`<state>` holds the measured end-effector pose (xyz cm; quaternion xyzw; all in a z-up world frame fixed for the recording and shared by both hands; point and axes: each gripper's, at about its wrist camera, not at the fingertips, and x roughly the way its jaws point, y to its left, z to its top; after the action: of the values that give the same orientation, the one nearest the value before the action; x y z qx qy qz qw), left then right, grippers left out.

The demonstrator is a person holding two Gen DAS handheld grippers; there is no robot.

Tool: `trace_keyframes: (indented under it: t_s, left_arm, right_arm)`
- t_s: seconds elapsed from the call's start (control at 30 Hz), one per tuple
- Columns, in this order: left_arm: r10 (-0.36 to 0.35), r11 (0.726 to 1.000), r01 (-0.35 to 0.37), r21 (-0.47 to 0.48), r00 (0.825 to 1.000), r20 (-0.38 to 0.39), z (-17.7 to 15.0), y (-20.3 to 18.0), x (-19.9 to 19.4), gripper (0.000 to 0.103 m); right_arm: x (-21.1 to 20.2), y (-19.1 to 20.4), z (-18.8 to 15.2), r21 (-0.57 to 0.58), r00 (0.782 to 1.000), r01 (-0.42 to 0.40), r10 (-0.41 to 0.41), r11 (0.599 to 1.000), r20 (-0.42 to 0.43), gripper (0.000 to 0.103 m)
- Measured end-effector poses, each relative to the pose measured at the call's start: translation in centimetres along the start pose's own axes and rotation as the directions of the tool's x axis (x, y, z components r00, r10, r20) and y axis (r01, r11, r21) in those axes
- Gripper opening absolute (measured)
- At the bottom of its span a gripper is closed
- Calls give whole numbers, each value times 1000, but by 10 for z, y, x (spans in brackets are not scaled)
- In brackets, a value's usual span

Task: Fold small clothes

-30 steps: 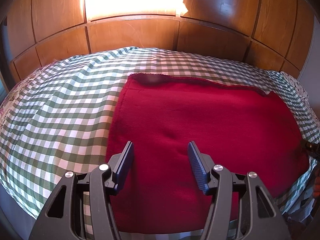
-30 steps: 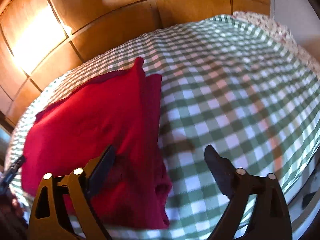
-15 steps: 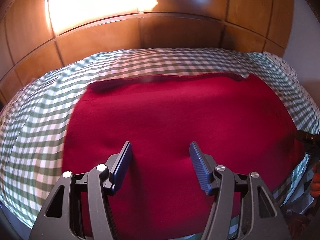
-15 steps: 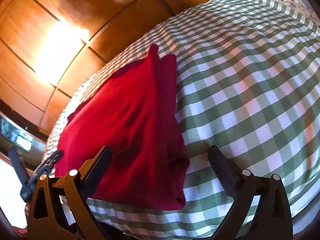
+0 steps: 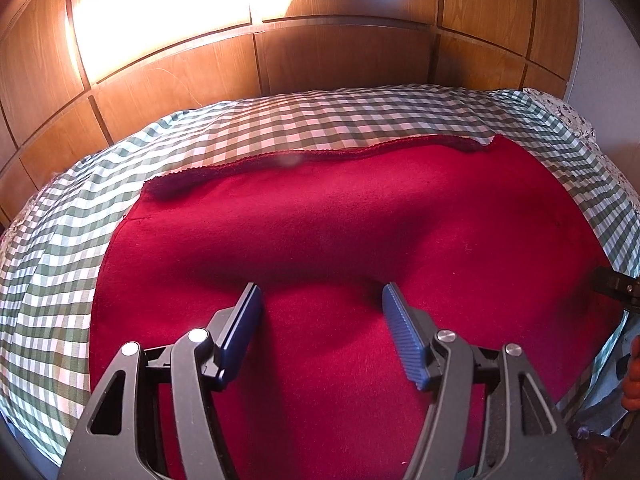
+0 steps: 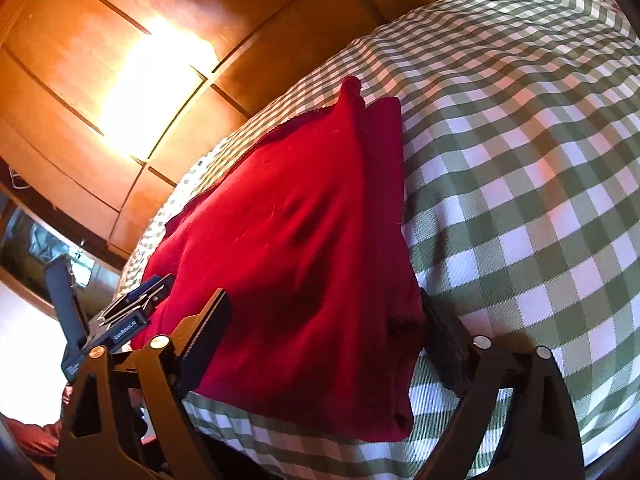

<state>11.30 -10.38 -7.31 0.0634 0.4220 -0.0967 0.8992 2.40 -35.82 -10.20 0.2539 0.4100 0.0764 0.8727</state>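
A red garment (image 5: pixel 360 240) lies spread on the green-and-white checked bed cover (image 5: pixel 60 240), its far hem turned up in a dark strip. My left gripper (image 5: pixel 320 288) hovers over the garment's near middle. Its blue pads (image 5: pixel 400 328) are apart and opening, gripping nothing. In the right wrist view the red garment (image 6: pixel 300 240) shows a doubled layer along its right side. My right gripper (image 6: pixel 324 300) straddles the garment's near right corner, jaws wide and closing, with cloth between them; its right finger (image 6: pixel 444 344) is partly hidden behind the cloth's edge.
A wooden panelled wall (image 5: pixel 320 52) with a bright glare rises behind the bed. Flowered fabric (image 5: pixel 576 120) lies at the bed's far right corner. The bed's near edge runs just under both grippers. The left gripper's body (image 6: pixel 132 304) shows at the garment's left.
The left gripper slid rightward, so the red garment now fills the middle of its view, and its pads spread wider. The right gripper tilted and closed in on the garment's near corner.
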Motion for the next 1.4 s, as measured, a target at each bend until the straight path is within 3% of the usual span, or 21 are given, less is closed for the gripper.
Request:
trace_keyframes:
  t_s: [0.13, 0.4, 0.6, 0.7, 0.87, 1.0, 1.23, 1.4]
  left_arm:
    - [-8, 1000, 8, -10, 1000, 2, 0, 3, -1, 64]
    - [-42, 998, 42, -40, 999, 8, -2, 11, -7, 64]
    - [-62, 995, 63, -72, 998, 15, -7, 24, -12, 64]
    - [-105, 990, 105, -92, 994, 10, -7, 40, -18, 64]
    - [-168, 962, 170, -213, 985, 29, -7, 100, -34, 63]
    - [-218, 916, 227, -332, 974, 64, -11, 160, -47, 62]
    - [-341, 789, 379, -483, 925, 170, -32, 232, -66, 62]
    - [-422, 709, 460, -534, 884, 201, -40, 246, -62, 62]
  right_arm:
    - [3, 2, 1, -15, 1000, 16, -16, 1000, -2, 78]
    - [9, 19, 4, -58, 999, 24, -26, 998, -39, 35]
    - [5, 36, 9, -93, 997, 61, -64, 994, -32, 30]
    - [0, 49, 12, -107, 998, 65, -68, 992, -19, 27]
    - [-11, 99, 22, -203, 1000, 5, -2, 979, 15, 26]
    - [-5, 155, 31, -308, 997, -70, 76, 949, 9, 26]
    - [47, 238, 17, -447, 977, -213, 179, 869, -117, 26]
    - [106, 281, -25, -548, 958, -251, 125, 798, -257, 26]
